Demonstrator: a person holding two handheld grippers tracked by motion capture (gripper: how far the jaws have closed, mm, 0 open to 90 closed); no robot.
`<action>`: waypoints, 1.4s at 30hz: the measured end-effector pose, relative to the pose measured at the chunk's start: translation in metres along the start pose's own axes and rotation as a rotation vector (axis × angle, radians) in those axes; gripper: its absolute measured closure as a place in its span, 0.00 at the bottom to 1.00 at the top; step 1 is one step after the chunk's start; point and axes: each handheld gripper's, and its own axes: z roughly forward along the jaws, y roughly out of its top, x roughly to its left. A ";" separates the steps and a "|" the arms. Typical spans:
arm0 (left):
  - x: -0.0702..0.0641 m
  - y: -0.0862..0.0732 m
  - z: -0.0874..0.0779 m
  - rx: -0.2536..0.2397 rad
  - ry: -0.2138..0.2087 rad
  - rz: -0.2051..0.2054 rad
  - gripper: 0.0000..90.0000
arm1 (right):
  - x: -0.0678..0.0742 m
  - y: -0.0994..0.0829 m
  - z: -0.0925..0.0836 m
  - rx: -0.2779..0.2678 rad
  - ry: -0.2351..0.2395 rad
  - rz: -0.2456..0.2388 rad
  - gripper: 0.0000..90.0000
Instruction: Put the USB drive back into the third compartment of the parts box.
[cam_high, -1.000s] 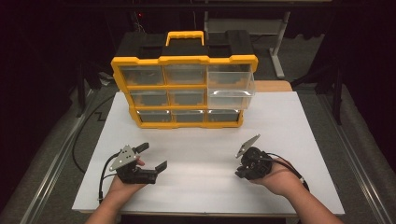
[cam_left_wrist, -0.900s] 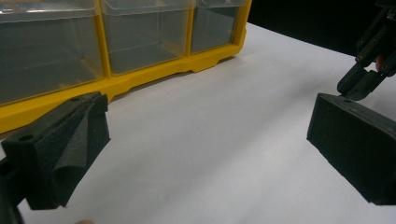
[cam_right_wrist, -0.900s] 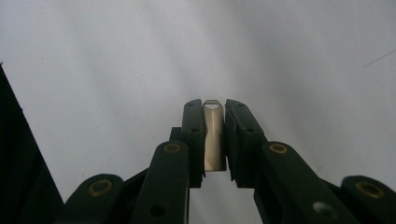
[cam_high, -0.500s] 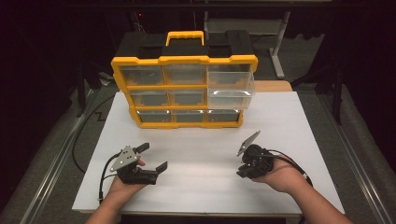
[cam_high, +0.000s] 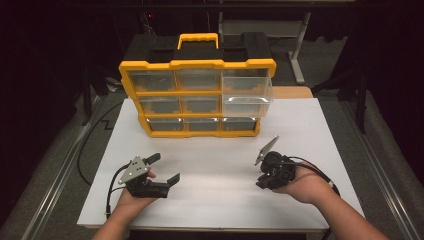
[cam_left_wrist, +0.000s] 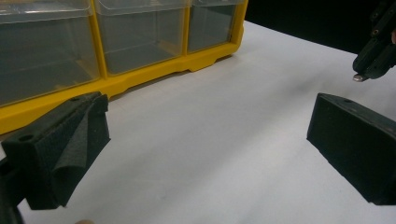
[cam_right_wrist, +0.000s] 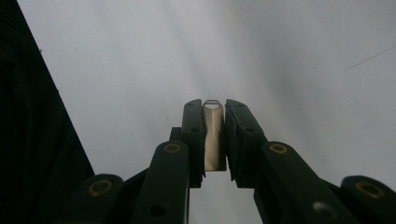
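Small flat metal piece (cam_right_wrist: 214, 135) sits clamped between the right gripper (cam_right_wrist: 215, 105) jaws in the right gripper view; silvery, narrow, with a small looped end poking just past the jaw tips; can't tell exactly what the part is. Jaws pinched on it from both sides, white table surface (cam_right_wrist: 261, 51) behind. In the high view the right gripper (cam_high: 272, 170) is held in the person's right hand (cam_high: 300, 185) over the near right part of the white table (cam_high: 225, 150), grey three-cornered plate tilted up, cable trailing off to the right; the metal piece itself is too small to make out there. Left gripper (cam_high: 162, 170) is in the left hand (cam_high: 127, 200) at the near left, jaws spread wide apart, nothing between them; left gripper view shows the two black foam-faced pads (cam_left_wrist: 65, 144) far apart with bare table between, the other gripper's tip at upper right. Yellow parts organizer (cam_high: 197, 95) stands upright at the far side of the table, well apart from both grippers, clear drawers in a three-by-three grid, black carry-handle top. Its upper right drawer (cam_high: 247, 90) is pulled out toward the person; contents of the drawers not discernible.
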 end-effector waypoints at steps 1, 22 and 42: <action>0.000 0.000 0.000 0.000 0.000 0.000 0.00 | 0.000 0.000 -0.002 0.001 -0.002 0.003 0.89; 0.000 0.000 -0.001 -0.001 -0.005 0.001 0.00 | -0.004 0.010 -0.039 0.031 0.004 -0.017 0.89; -0.003 0.000 -0.001 0.007 -0.011 0.023 0.00 | -0.004 0.027 -0.081 0.038 -0.003 -0.044 0.89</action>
